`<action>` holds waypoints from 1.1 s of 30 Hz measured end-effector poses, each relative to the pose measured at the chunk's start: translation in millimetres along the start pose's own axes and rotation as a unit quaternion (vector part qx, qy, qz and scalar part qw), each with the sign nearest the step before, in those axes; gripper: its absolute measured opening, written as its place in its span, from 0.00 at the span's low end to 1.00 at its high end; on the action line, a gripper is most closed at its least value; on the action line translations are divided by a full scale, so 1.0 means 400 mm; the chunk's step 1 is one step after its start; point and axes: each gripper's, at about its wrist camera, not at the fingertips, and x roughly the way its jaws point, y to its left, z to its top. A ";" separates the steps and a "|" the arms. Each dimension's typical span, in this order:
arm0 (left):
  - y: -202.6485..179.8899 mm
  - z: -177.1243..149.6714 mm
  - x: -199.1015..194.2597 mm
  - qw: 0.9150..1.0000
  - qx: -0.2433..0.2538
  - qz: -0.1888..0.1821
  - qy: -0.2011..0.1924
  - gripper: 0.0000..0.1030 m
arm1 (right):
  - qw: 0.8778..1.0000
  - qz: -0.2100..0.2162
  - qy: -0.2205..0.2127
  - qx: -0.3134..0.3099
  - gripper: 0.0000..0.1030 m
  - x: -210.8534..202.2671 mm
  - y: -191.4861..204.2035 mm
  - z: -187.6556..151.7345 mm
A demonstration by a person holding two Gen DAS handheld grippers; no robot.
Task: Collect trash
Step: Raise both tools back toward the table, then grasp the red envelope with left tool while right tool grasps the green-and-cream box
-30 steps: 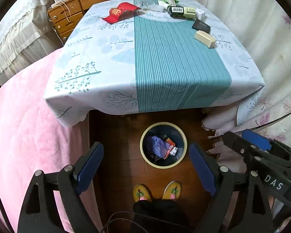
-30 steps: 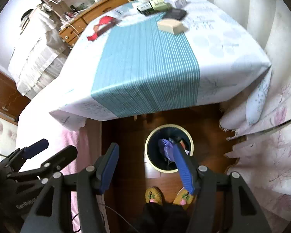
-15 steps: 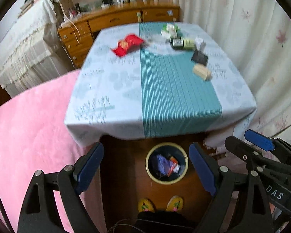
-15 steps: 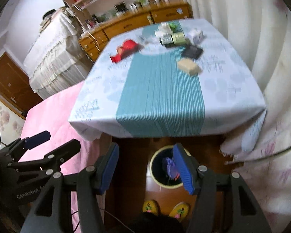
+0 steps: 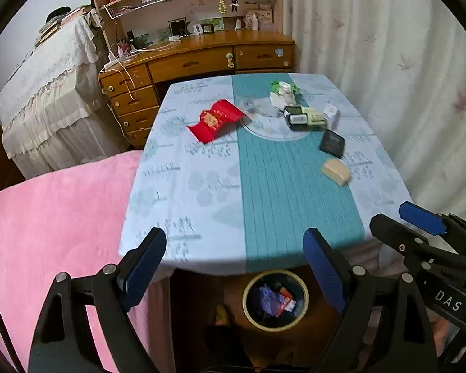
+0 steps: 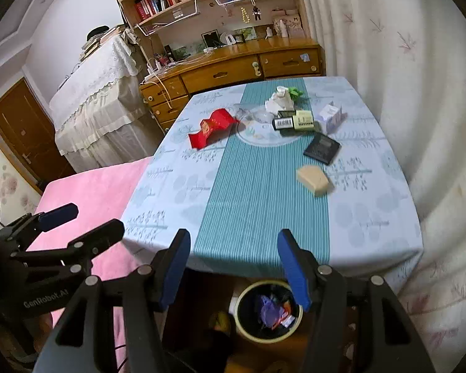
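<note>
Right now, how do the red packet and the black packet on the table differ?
The red packet is larger and bent, one part raised; the black packet is smaller and lies flat. The red one is on the table's left, the black one on its right. Neither is gripped.

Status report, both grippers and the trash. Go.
Left gripper open, empty. Right gripper open, empty. Bin on floor by the table, trash inside; red packet, tan block and boxes on top. Nothing blocking.
</note>
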 end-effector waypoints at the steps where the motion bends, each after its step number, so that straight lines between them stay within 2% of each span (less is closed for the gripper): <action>1: 0.011 0.016 0.014 1.000 0.001 0.002 -0.002 0.86 | 1.000 -0.004 0.000 0.001 0.57 0.012 0.002 0.013; 5: 0.074 0.108 0.107 1.000 0.008 -0.003 -0.005 0.86 | 1.000 -0.023 0.000 0.013 0.57 0.085 0.014 0.078; 12: 0.167 0.311 0.352 0.997 0.066 -0.034 0.036 0.86 | 0.994 -0.054 0.011 0.096 0.57 0.262 0.007 0.212; 19: 0.203 0.454 0.605 0.990 0.106 -0.056 0.079 0.86 | 0.981 -0.086 0.021 0.174 0.57 0.428 -0.019 0.295; 23: 0.178 0.479 0.723 0.986 0.115 -0.067 0.101 0.86 | 0.974 -0.104 0.028 0.201 0.57 0.513 -0.045 0.320; 26: 0.143 0.475 0.796 0.984 0.128 -0.059 0.113 0.86 | 0.969 -0.110 0.029 0.217 0.57 0.554 -0.066 0.328; 29: 0.117 0.472 0.852 0.983 0.137 -0.034 0.114 0.86 | 0.967 -0.113 0.026 0.225 0.57 0.579 -0.086 0.332; 33: 0.101 0.479 0.893 0.985 0.141 0.002 0.096 0.86 | 0.964 -0.114 0.030 0.239 0.57 0.607 -0.111 0.338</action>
